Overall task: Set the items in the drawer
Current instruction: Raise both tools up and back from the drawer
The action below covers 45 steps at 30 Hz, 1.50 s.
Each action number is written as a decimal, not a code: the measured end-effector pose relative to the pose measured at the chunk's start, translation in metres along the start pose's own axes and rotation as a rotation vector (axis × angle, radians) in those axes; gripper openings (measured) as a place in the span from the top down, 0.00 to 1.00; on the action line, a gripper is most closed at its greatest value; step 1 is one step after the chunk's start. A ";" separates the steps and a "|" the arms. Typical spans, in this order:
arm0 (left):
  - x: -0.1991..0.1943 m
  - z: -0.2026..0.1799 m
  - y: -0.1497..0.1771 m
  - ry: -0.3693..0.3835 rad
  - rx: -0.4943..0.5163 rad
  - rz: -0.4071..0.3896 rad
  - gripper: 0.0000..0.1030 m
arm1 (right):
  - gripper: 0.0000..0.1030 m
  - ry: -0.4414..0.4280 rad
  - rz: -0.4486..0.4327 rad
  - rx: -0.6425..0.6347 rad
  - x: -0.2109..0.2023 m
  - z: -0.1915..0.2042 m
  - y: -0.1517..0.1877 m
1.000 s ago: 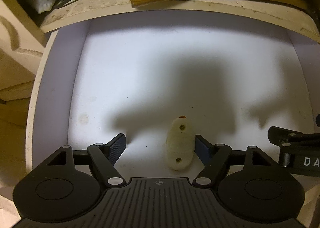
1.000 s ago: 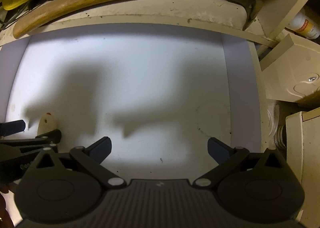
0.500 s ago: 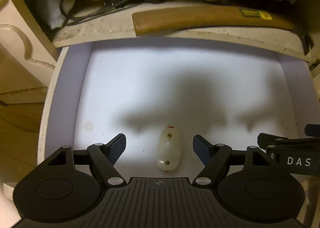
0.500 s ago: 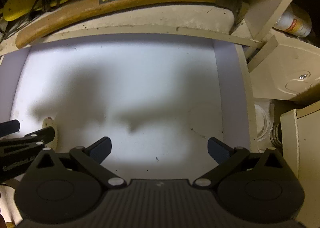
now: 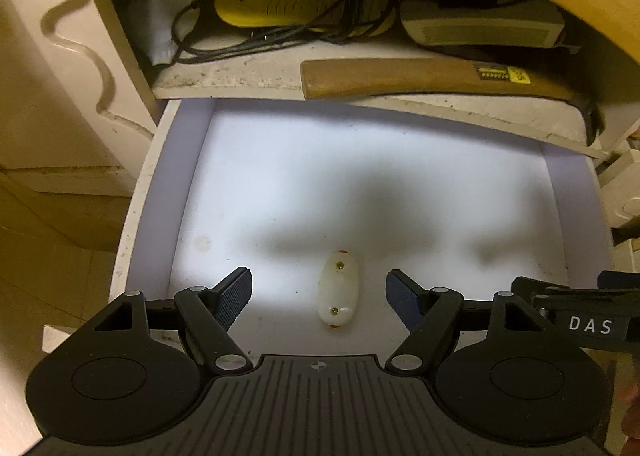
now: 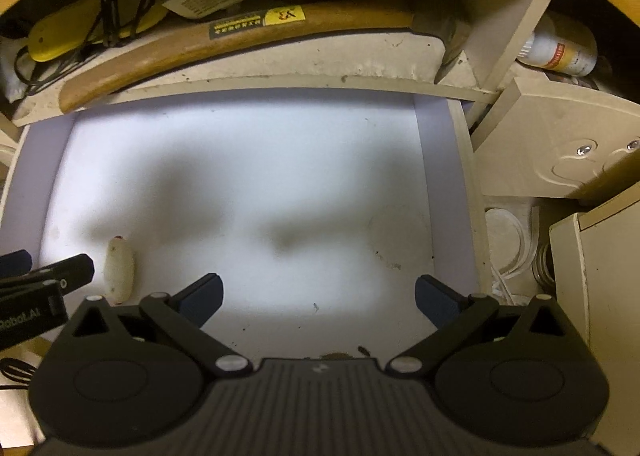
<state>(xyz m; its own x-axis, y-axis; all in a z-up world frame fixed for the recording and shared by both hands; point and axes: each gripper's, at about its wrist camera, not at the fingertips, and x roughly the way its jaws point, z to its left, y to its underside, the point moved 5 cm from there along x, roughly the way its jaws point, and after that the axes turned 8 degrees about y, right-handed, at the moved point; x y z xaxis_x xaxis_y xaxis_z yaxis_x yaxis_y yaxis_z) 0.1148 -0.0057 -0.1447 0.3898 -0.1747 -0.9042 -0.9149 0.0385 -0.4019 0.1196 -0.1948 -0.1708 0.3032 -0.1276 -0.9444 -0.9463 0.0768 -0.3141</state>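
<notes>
A small white oval item [image 5: 337, 288] with two screws lies on the white floor of the open drawer [image 5: 360, 191], near its front. My left gripper [image 5: 319, 292] is open above it, with a finger on each side and clear of it. In the right wrist view the item [image 6: 119, 271] lies at the far left of the drawer [image 6: 280, 183]. My right gripper [image 6: 318, 296] is open and empty over the drawer's front right part.
A shelf above the drawer holds a wooden-handled hammer [image 5: 432, 77], a yellow device with black cables [image 5: 280, 3] and a grey box [image 5: 480, 25]. A white bottle [image 6: 560, 49] and cabinet parts stand to the right. The drawer's side walls [image 5: 176, 191] bound it.
Both grippers have pulled back and up from the drawer. The white item, earlier against my left gripper's right finger, now lies free between the open fingers. More of the shelf shows.
</notes>
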 end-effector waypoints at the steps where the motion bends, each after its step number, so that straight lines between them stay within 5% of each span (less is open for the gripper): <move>1: -0.003 0.000 0.000 0.001 0.001 -0.005 0.29 | 0.00 -0.002 -0.003 0.001 -0.002 0.000 0.001; 26: -0.058 0.002 0.009 -0.002 -0.006 -0.125 0.29 | 0.00 -0.022 -0.096 -0.002 -0.060 -0.001 0.022; 45: -0.040 0.004 0.025 0.002 -0.002 -0.017 0.29 | 0.01 -0.022 -0.032 -0.033 -0.048 0.006 0.038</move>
<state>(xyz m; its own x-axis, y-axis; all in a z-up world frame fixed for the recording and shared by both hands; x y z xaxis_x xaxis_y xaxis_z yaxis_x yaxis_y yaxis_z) 0.0766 0.0062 -0.1190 0.4054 -0.1777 -0.8967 -0.9082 0.0331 -0.4172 0.0702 -0.1794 -0.1377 0.3352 -0.1078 -0.9360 -0.9392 0.0401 -0.3410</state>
